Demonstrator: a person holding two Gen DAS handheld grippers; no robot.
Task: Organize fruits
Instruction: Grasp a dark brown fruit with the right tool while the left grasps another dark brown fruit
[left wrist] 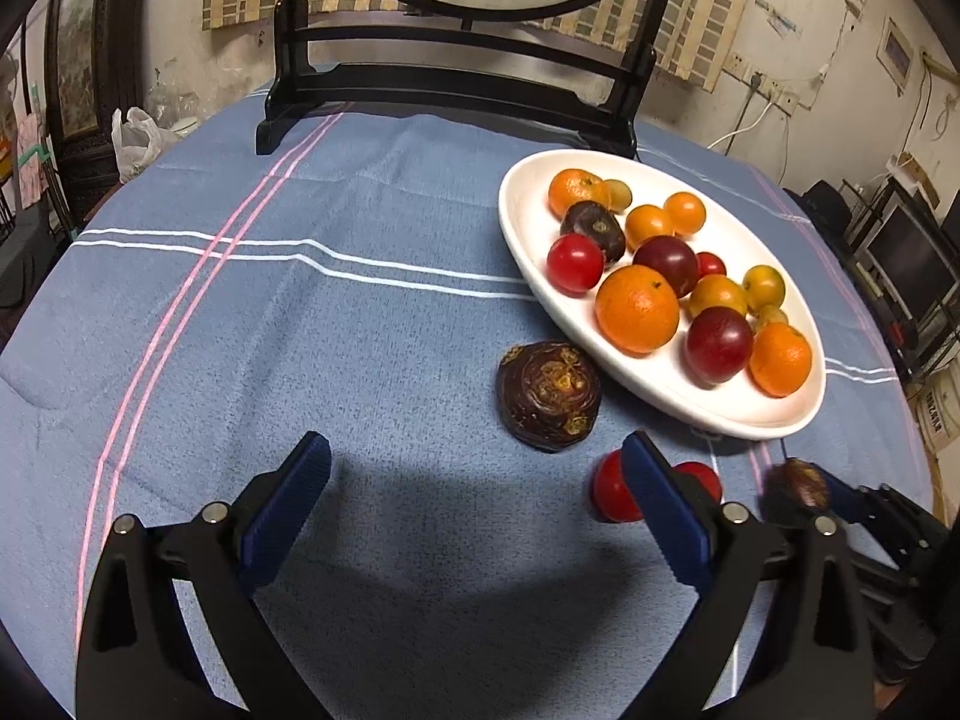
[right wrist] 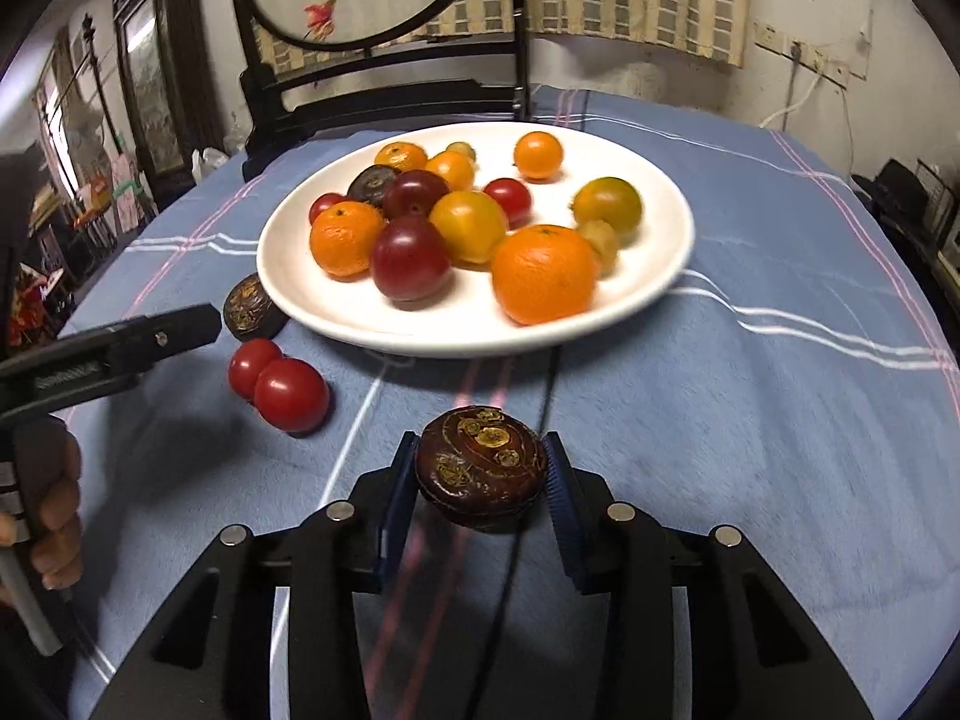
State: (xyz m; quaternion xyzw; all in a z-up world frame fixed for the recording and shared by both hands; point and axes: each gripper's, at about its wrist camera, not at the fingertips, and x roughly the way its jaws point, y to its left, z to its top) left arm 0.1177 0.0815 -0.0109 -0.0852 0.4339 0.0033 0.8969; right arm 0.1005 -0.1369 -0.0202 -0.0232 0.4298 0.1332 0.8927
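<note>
Bottom centre of the right view: right gripper (right wrist: 480,480) clamped on a dark fruit (right wrist: 480,474). Left gripper (left wrist: 477,474) jaws apart, empty. On the cloth (left wrist: 300,330): one more dark fruit (left wrist: 549,396), two tomatoes (right wrist: 279,384). Plate (right wrist: 654,288) upper centre, three oranges. No legible writing.

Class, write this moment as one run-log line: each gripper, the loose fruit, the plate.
right gripper: shut on dark fruit | left gripper: open, empty | off plate: two tomatoes, another dark fruit
</note>
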